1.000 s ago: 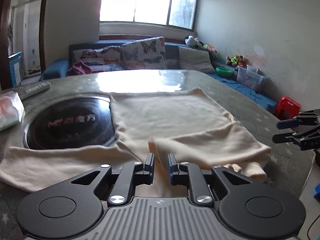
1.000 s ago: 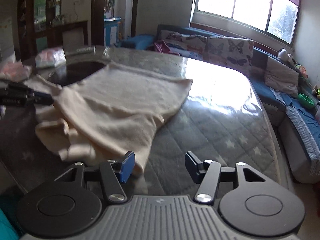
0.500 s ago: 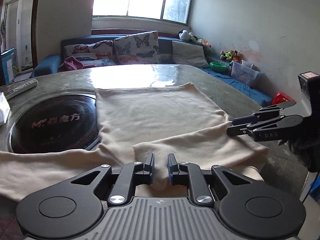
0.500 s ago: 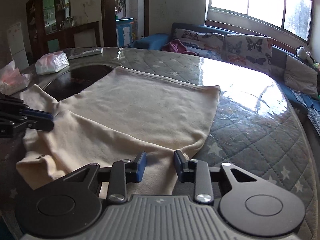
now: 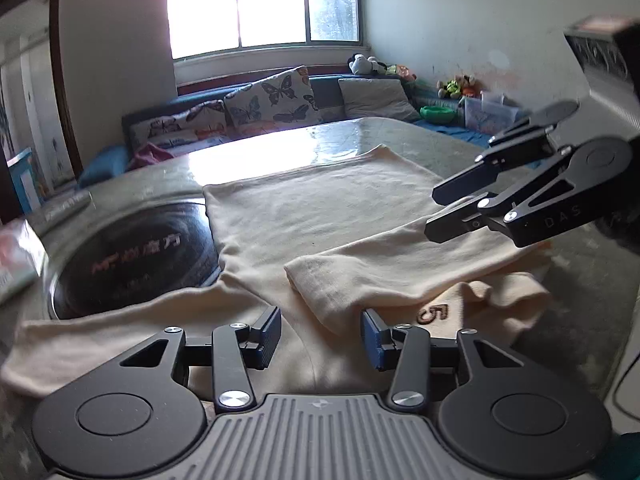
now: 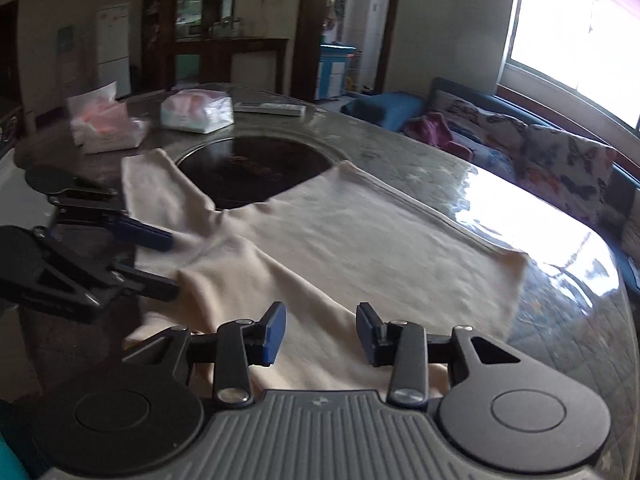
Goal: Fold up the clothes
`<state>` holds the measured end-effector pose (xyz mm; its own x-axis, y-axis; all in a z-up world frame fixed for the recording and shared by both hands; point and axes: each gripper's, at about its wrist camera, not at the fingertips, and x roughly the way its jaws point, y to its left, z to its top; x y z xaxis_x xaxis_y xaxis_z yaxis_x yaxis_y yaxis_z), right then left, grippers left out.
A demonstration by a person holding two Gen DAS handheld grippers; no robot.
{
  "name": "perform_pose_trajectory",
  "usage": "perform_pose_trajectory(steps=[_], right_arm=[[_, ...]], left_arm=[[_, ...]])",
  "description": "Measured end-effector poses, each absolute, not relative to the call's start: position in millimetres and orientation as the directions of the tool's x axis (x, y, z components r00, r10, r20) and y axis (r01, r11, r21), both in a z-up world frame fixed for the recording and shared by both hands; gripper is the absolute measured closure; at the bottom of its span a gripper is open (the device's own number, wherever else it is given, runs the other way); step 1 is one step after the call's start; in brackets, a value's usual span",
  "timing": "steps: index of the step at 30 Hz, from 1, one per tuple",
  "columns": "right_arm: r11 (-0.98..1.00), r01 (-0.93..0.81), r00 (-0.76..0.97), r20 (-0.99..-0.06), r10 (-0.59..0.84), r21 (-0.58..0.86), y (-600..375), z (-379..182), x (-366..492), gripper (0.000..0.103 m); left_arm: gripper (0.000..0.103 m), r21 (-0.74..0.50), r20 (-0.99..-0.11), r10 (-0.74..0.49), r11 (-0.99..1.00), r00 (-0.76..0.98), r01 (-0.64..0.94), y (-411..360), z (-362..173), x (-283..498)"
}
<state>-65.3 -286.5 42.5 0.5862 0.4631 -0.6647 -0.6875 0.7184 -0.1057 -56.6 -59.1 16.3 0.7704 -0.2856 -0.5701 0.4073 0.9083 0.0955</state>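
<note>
A cream long-sleeved top [image 5: 320, 216] lies flat on the quilted table [image 5: 404, 132], one sleeve folded across its body [image 5: 384, 264], the other sleeve spread out to the left [image 5: 120, 320]. My left gripper [image 5: 320, 334] is open just above the folded sleeve's cuff end and holds nothing. My right gripper [image 6: 320, 332] is open over the top [image 6: 360, 240] near its side edge, empty. It shows at the right in the left wrist view [image 5: 452, 208]. The left gripper shows at the left in the right wrist view [image 6: 168, 260].
A round black induction plate [image 5: 132, 256] is set in the table beside the top. Two tissue packs [image 6: 196, 110] [image 6: 104, 124] and a remote [image 6: 272, 109] lie at the table's far side. A sofa with butterfly cushions [image 5: 276, 100] stands behind.
Both grippers have opened; the left has let go of the sleeve, which now lies folded over the body. The right gripper has moved in over the top.
</note>
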Motion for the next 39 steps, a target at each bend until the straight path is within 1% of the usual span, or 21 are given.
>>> perform_pose_trajectory(steps=[1, 2, 3, 6, 8, 11, 14, 16, 17, 20, 23, 25, 27, 29, 33, 37, 39], right_arm=[[0.715, -0.691, 0.583, -0.668, 0.463, -0.107, -283, 42, -64, 0.064], [0.713, -0.693, 0.579, -0.671, 0.463, -0.107, -280, 41, -63, 0.064], [0.710, -0.696, 0.576, -0.674, 0.462, -0.108, -277, 40, -62, 0.064], [0.705, -0.701, 0.568, -0.680, 0.464, -0.104, -272, 39, -58, 0.064], [0.699, -0.708, 0.558, -0.683, 0.471, -0.096, -268, 40, -55, 0.064], [0.678, -0.731, 0.528, -0.692, 0.493, -0.075, -258, 38, -49, 0.065], [0.652, -0.756, 0.492, -0.706, 0.509, -0.056, -244, 32, -45, 0.066], [0.635, -0.770, 0.474, -0.715, 0.514, -0.054, -235, 27, -43, 0.071], [0.622, -0.781, 0.459, -0.723, 0.516, -0.051, -228, 23, -44, 0.072], [0.600, -0.799, 0.436, -0.731, 0.525, -0.046, -215, 17, -44, 0.073], [0.597, -0.801, 0.436, -0.725, 0.534, -0.042, -211, 19, -42, 0.072], [0.598, -0.800, 0.441, -0.720, 0.536, -0.044, -211, 23, -41, 0.072], [0.605, -0.795, 0.448, -0.719, 0.531, -0.048, -212, 25, -40, 0.072], [0.614, -0.788, 0.452, -0.718, 0.529, -0.043, -214, 29, -35, 0.072], [0.609, -0.793, 0.433, -0.725, 0.535, -0.024, -210, 32, -28, 0.072], [0.592, -0.806, 0.394, -0.755, 0.524, -0.009, -196, 24, -13, 0.072], [0.587, -0.810, 0.357, -0.773, 0.525, 0.024, -193, 18, -5, 0.073]], left_arm=[[0.063, 0.121, -0.565, -0.270, 0.907, 0.780, 0.402, -63, 15, -55], [0.075, 0.141, -0.557, -0.252, 0.911, 0.792, 0.388, -64, 15, -55], [0.078, 0.152, -0.542, -0.232, 0.918, 0.808, 0.366, -63, 16, -56], [0.079, 0.170, -0.502, -0.173, 0.941, 0.848, 0.292, -54, 22, -62], [0.079, 0.159, -0.496, -0.145, 0.954, 0.856, 0.253, -42, 24, -66], [0.078, 0.127, -0.511, -0.115, 0.970, 0.852, 0.208, -23, 24, -72], [0.077, 0.058, -0.544, -0.083, 0.989, 0.835, 0.137, 1, 21, -74], [0.077, 0.025, -0.551, -0.050, 0.997, 0.833, 0.076, 18, 22, -76], [0.077, 0.012, -0.553, -0.031, 0.999, 0.833, 0.045, 27, 23, -77], [0.077, -0.028, -0.559, 0.023, 0.999, 0.829, -0.046, 52, 24, -79], [0.071, -0.063, -0.558, 0.050, 0.993, 0.828, -0.102, 70, 27, -82], [0.071, -0.083, -0.565, 0.054, 0.989, 0.824, -0.122, 76, 27, -83], [0.071, -0.114, -0.570, 0.023, 0.988, 0.821, -0.107, 75, 27, -86], [0.071, -0.131, -0.563, -0.025, 0.990, 0.826, -0.059, 65, 28, -90], [0.071, -0.136, -0.551, -0.140, 0.988, 0.823, 0.077, 34, 28, -93], [0.070, -0.127, -0.558, -0.243, 0.970, 0.793, 0.207, -2, 24, -95], [0.068, -0.120, -0.562, -0.276, 0.960, 0.780, 0.253, -16, 21, -94]])
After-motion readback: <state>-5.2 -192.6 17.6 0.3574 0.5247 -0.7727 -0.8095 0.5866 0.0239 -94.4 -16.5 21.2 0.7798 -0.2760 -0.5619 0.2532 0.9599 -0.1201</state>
